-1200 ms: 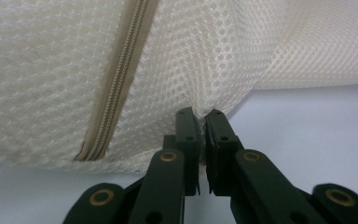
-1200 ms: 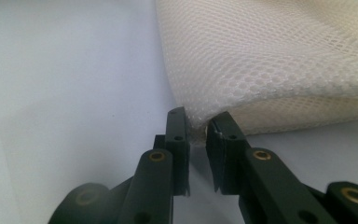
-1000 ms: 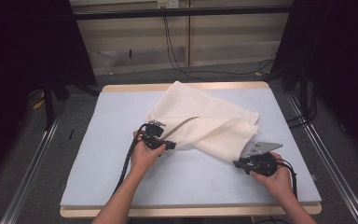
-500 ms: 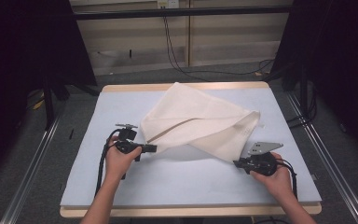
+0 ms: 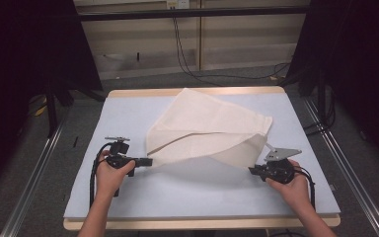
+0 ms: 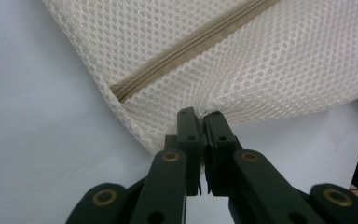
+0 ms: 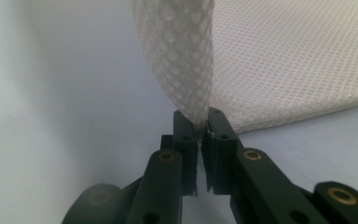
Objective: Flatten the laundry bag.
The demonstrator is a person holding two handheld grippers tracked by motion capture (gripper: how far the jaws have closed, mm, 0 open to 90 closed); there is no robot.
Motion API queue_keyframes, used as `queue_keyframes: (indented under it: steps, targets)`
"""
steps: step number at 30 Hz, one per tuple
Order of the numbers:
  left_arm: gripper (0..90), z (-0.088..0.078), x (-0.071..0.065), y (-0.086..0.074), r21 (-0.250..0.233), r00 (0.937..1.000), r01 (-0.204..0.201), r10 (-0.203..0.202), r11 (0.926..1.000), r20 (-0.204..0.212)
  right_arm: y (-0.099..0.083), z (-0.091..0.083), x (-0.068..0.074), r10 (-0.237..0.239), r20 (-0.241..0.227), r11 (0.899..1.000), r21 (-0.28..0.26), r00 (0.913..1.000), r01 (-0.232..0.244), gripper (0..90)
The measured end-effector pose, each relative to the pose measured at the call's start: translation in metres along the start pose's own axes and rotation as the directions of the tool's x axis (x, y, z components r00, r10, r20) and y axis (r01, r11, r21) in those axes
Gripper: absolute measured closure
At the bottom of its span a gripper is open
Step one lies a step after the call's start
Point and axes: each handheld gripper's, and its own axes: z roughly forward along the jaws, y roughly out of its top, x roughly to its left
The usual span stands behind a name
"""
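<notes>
While pinched at both ends, cream honeycomb-mesh bag (image 5: 207, 131), beige zipper (image 6: 186, 49).

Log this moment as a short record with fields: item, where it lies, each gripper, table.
item: cream mesh laundry bag with a beige zipper
where: spread on the pale blue table top, near edge lifted
left gripper: fingers shut on the bag's left corner
right gripper: fingers pinch the bag's right corner

L claw (image 5: 148, 161) clamped tight, arm low-left; R claw (image 5: 251, 171) pinched closed, hand low-right.
</notes>
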Motion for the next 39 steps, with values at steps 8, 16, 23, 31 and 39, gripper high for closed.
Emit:
queue_keyframes:
  steps: [8, 16, 23, 31, 39]
  targets:
    - [86.6, 0.001, 0.001, -0.003, 0.02, 0.9999, 0.006, -0.006, 0.9998, -0.01, 0.001, -0.001, -0.009, 0.001, 0.034, 1.0, 0.004, 0.9994, -0.001, 84.8]
    - [86.4, 0.001, 0.002, -0.007, 0.024, 0.9997, 0.018, -0.017, 0.9996, -0.015, 0.0, 0.001, -0.023, 0.011, 0.069, 1.0, -0.009, 0.9975, -0.011, 84.8]
    - [86.3, 0.002, 0.002, -0.008, 0.036, 0.9998, 0.014, -0.013, 0.9993, -0.013, 0.001, 0.003, -0.031, 0.012, 0.097, 1.0, -0.011, 0.9952, -0.011, 84.7]
    - [86.3, 0.004, 0.001, -0.009, 0.04, 0.9992, 0.031, -0.03, 0.9987, -0.024, -0.001, 0.003, -0.042, 0.025, 0.119, 0.999, -0.024, 0.9925, -0.022, 84.5]
    - [86.3, 0.003, 0.002, -0.009, 0.058, 0.9996, 0.014, -0.013, 0.9982, -0.023, -0.002, 0.002, -0.047, 0.025, 0.145, 0.999, -0.022, 0.9891, -0.022, 83.6]
